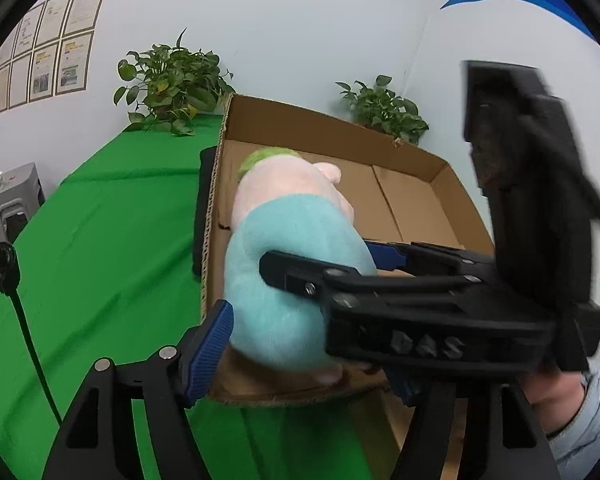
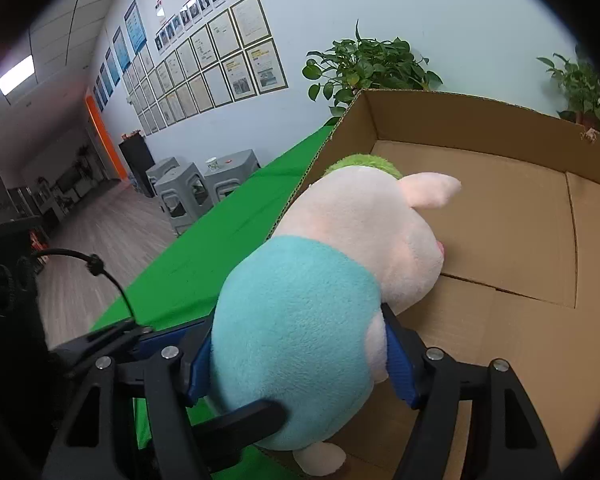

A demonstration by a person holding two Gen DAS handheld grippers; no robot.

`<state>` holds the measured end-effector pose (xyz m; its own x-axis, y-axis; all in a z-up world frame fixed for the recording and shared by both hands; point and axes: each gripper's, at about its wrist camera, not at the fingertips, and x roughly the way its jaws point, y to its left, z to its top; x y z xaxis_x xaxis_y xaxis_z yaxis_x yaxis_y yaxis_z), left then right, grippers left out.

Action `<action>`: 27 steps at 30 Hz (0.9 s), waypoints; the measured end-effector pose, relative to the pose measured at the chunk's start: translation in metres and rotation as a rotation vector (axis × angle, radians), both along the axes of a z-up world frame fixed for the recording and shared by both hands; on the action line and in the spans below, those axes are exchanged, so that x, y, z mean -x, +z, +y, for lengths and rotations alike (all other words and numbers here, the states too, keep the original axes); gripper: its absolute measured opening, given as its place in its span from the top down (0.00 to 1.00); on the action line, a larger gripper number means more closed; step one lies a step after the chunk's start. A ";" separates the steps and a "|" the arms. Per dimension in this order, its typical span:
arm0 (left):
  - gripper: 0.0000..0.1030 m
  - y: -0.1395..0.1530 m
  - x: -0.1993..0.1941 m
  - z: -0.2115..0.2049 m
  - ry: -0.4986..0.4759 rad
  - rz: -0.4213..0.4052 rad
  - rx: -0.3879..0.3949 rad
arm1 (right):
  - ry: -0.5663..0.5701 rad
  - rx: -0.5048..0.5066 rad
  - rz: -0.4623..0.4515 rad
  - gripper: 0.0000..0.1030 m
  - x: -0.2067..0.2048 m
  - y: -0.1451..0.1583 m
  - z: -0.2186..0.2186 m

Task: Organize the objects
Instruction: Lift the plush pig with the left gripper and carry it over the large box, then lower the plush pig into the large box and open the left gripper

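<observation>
A plush pig (image 1: 288, 264) (image 2: 320, 312) with a pink head, teal body and green cap hangs over the near edge of an open cardboard box (image 1: 412, 184) (image 2: 500, 208). My right gripper (image 2: 300, 364) is shut on the pig's teal body, its blue pads pressing both sides. In the left wrist view it comes in from the right (image 1: 320, 264). My left gripper (image 1: 312, 356) also brackets the pig's lower body, its blue pad (image 1: 208, 352) touching the left side; its right finger is hidden behind the right gripper.
The box stands on a green-covered table (image 1: 112, 232) (image 2: 204, 256). Two potted plants (image 1: 172, 84) (image 1: 384, 108) stand behind the box against the wall. Grey stools (image 2: 196, 192) stand on the floor to the left. A black cable (image 1: 24, 320) hangs at left.
</observation>
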<state>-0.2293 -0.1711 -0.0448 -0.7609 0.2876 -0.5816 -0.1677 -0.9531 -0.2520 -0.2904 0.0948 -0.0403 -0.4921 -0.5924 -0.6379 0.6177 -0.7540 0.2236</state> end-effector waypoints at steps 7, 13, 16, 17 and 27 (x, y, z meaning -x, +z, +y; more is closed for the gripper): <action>0.36 -0.003 -0.027 -0.022 0.021 0.040 -0.010 | 0.053 0.055 -0.064 0.19 0.003 -0.008 -0.005; 0.36 0.003 -0.034 -0.031 0.024 0.044 -0.030 | 0.030 0.150 -0.075 0.16 0.002 0.006 0.021; 0.36 0.001 -0.038 -0.030 -0.001 0.018 -0.060 | 0.011 0.125 -0.112 0.17 0.010 0.002 0.021; 0.35 0.001 -0.040 -0.028 -0.003 0.008 -0.067 | 0.017 0.124 -0.142 0.17 0.011 -0.003 0.021; 0.34 -0.009 -0.044 -0.006 -0.061 -0.011 0.005 | 0.040 0.105 -0.188 0.28 0.013 -0.017 0.014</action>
<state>-0.1851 -0.1770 -0.0535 -0.7356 0.3302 -0.5915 -0.2222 -0.9425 -0.2497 -0.3035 0.1084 -0.0574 -0.3452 -0.6773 -0.6497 0.5868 -0.6960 0.4138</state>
